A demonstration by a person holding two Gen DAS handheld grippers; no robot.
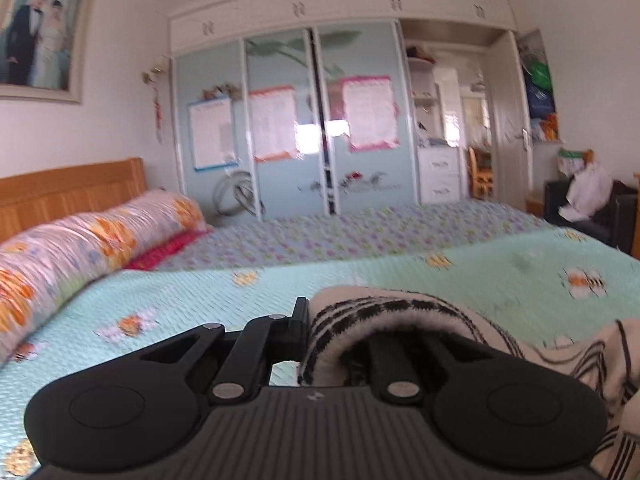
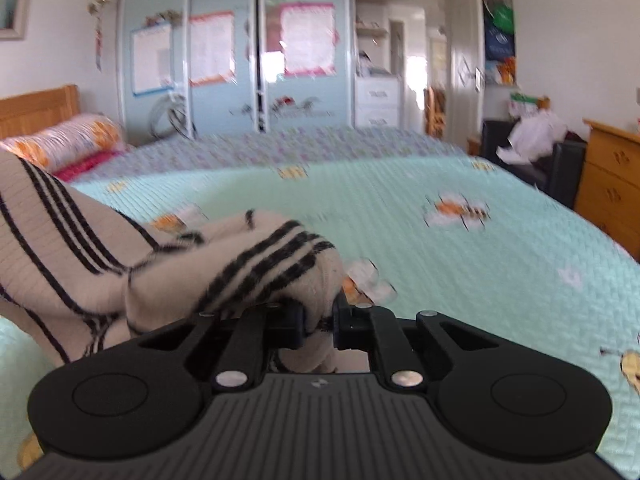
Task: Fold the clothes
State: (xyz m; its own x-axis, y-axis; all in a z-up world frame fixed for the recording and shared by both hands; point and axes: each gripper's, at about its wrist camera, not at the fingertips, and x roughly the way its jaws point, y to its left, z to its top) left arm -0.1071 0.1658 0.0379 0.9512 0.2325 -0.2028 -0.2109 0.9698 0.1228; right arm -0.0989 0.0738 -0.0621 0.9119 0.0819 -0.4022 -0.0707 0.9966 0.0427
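Bed (image 1: 500, 280) w/ mint bee-print quilt (image 2: 400, 208) ahead of tool; floral bolster (image 1: 92, 236) far left; cream black-striped sweater (image 2: 80, 248) draped on quilt.

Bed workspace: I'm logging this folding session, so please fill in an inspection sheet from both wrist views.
Surface: bed with a mint quilt, bee print; motion blur.
Job's things: striped sweater, cream with black stripes, bunched and held at two spots.
Clutter: bolster by the headboard.
Grippers: left tongs shut on the sweater, which drapes over one finger; right tongs shut on a fold of it.
Cables: nothing seen.
Surroundings: wardrobe with posters, framed photo, wooden dresser, dark chair with white cloth.
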